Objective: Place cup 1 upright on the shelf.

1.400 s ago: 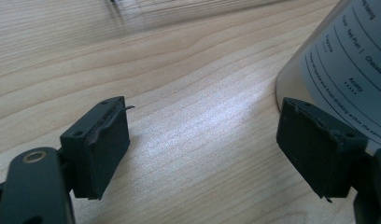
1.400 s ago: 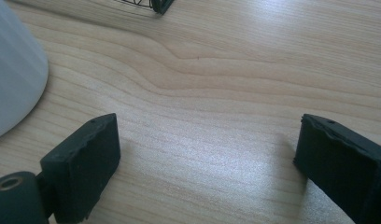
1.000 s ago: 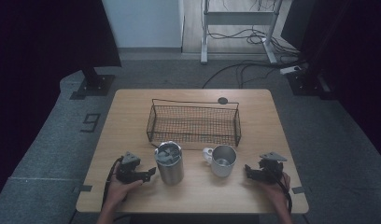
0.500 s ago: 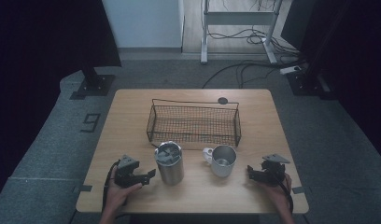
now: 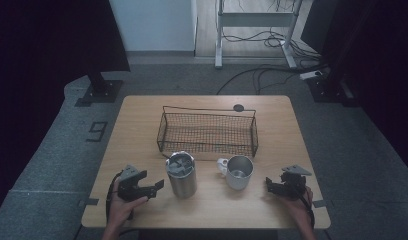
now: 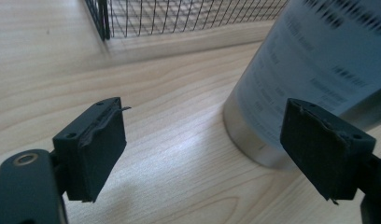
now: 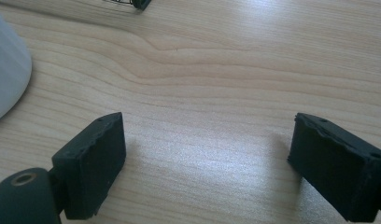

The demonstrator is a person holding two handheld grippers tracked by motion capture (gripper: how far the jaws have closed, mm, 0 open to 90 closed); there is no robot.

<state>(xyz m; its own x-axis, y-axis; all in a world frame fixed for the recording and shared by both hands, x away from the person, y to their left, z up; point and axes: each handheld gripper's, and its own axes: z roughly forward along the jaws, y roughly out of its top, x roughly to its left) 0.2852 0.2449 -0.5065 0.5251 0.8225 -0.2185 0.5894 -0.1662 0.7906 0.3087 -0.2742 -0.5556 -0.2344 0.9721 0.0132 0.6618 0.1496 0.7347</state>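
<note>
My left gripper (image 5: 153, 187) hovers with jaws spread wide and empty, the steel tumbler (image 5: 181, 174) just beside it at three o'clock. My right gripper (image 5: 272, 186) is also wide open and empty, the mug (image 5: 239, 172) near at nine o'clock on the tabletop (image 5: 137, 125).

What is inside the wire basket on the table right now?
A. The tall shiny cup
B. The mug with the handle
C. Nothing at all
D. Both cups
C. In the high view the wire basket has only its mesh floor showing, while the tall steel tumbler and the handled mug both stand on the wooden table in front of it.
</note>
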